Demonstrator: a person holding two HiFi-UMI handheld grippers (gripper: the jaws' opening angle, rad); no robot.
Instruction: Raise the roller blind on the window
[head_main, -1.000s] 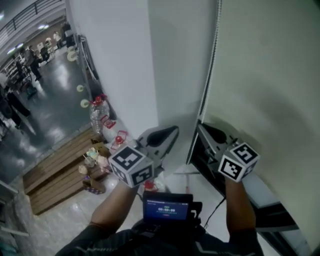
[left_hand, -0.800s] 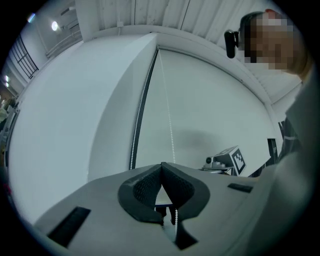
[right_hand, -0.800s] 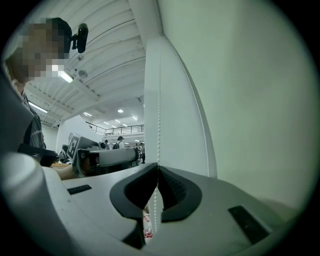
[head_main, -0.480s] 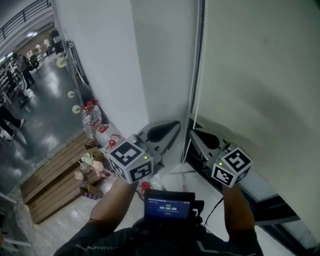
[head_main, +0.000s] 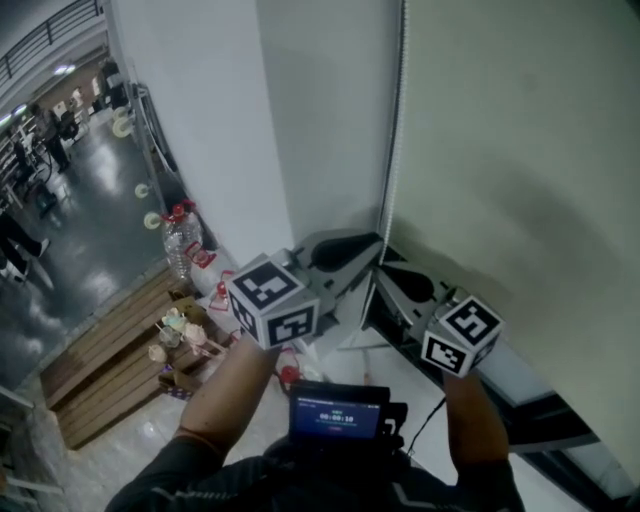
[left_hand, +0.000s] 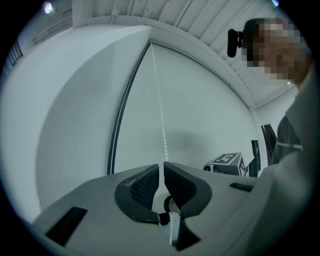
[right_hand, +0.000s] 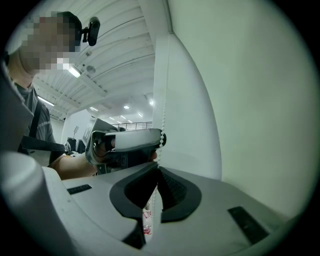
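The pale roller blind (head_main: 520, 150) hangs down over the window on the right. Its white bead chain (head_main: 399, 120) runs down the blind's left edge. My left gripper (head_main: 374, 246) points level at the chain. In the left gripper view its jaws (left_hand: 161, 167) have just been opening and stand a narrow gap apart, with the chain (left_hand: 159, 100) running between them, not pinched. Just below and to the right, my right gripper (head_main: 386, 272) is shut on the same chain (right_hand: 161, 131), which passes through its closed pads (right_hand: 158, 170). The left gripper (right_hand: 125, 145) shows close behind it.
A white wall (head_main: 210, 130) stands left of the chain. Below it on the floor are water bottles (head_main: 180, 232) with red caps, small clutter and wooden planks (head_main: 110, 345). The dark window frame (head_main: 540, 420) runs along the bottom right. A screen device (head_main: 338, 412) sits at the person's chest.
My left gripper has risen and swung right, so its tips now reach the bead chain. The right gripper has stayed almost where it was on the chain.
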